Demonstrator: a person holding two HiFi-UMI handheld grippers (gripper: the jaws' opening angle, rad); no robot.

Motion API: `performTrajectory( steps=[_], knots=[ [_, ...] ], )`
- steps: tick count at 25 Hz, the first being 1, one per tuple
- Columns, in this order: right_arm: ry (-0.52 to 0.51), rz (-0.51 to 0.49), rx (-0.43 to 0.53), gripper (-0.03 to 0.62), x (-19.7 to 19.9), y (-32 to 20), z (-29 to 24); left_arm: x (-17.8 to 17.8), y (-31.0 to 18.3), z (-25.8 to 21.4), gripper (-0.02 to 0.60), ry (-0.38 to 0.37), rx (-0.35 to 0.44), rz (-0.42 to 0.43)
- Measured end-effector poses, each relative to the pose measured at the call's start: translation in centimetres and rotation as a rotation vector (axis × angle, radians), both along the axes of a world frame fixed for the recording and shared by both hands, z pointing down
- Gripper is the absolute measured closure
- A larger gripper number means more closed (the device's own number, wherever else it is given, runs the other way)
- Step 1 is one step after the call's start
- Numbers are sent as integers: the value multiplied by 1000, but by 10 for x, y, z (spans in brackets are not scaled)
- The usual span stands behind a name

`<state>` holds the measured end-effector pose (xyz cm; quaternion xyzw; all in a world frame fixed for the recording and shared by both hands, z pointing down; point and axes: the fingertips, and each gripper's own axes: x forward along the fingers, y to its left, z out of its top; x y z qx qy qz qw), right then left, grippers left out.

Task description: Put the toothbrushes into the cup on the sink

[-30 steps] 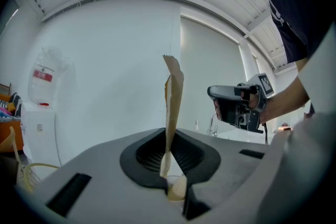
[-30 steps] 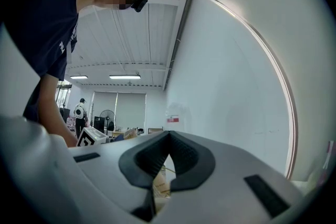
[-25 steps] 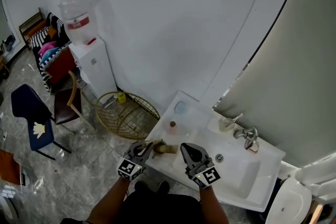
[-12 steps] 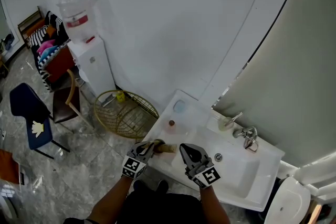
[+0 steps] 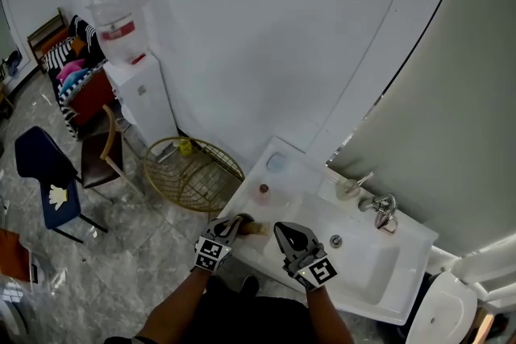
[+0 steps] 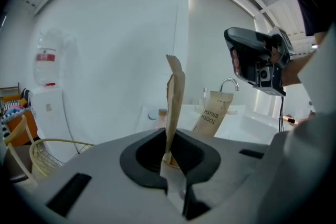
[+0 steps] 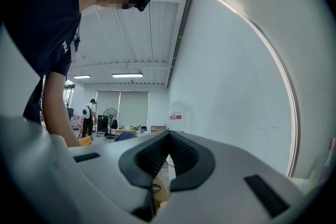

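Wrapped toothbrush [image 6: 175, 93] — upright — pinched between jaws of left gripper [image 6: 169, 159].

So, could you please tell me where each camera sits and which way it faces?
Head view: on the person's head, looking steeply down at the sink; forearms, left gripper and right gripper show.
Left gripper view: on that gripper, looking along jaws shut on a toothbrush packet toward the tap; the right gripper shows.
Right gripper view: on that gripper, looking level past shut jaws at the wall; an arm shows.
Shared: head and left gripper views show the packet.
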<state>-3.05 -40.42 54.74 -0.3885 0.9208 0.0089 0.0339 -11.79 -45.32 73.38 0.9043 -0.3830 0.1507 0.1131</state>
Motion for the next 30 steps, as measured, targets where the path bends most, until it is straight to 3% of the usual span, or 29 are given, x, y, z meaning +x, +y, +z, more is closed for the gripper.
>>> performTrajectory(
  steps=[12, 16, 20, 24, 30],
  knots=[
    [-12, 2, -8, 566, 5, -5, 0, 1, -5, 11, 535, -7, -25, 1],
    [-17, -3, -9, 566, 4, -6, 0, -2, -6, 9, 535, 34, -44, -32],
    [-15, -10, -8, 566, 4, -6, 2, 3, -6, -1, 531, 72, -21, -12],
    [-19, -17, -10, 566, 3, -7, 2, 5, -6, -17, 371, 127, 13, -6],
    [-41, -27, -17, 566, 1, -10, 2, 7, -4, -40, 330, 165, 90, 25]
  ],
)
